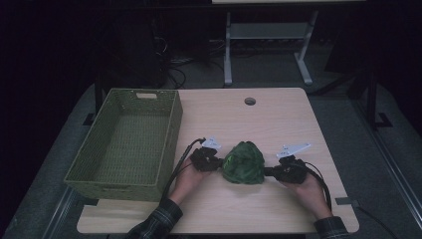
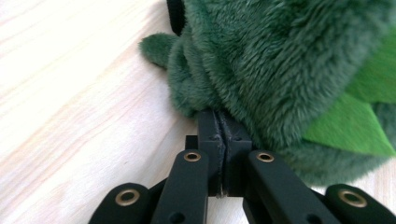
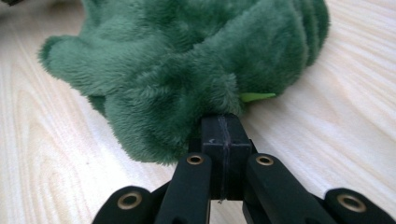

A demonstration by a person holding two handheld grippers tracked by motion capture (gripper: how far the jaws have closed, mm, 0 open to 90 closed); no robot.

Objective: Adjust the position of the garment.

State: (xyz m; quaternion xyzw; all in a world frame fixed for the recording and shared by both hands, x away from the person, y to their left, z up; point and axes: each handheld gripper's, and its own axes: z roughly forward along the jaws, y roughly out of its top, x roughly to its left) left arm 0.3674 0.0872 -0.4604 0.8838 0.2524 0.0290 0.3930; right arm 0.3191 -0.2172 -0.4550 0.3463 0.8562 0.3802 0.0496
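A green plush toy (image 1: pixel 243 163) lies bunched on the light wood counter (image 1: pixel 278 119), near its front edge, just right of a green woven basket (image 1: pixel 127 142) that sits at the counter's left side. The left gripper (image 1: pixel 215 162) meets the toy's left side and the right gripper (image 1: pixel 269 172) its right side, each held in a hand. In the left gripper view the fingers (image 2: pixel 212 135) are pressed together, pinching the plush fur at its edge. In the right gripper view the fingers (image 3: pixel 219 133) are likewise closed tight on a fold of the fur
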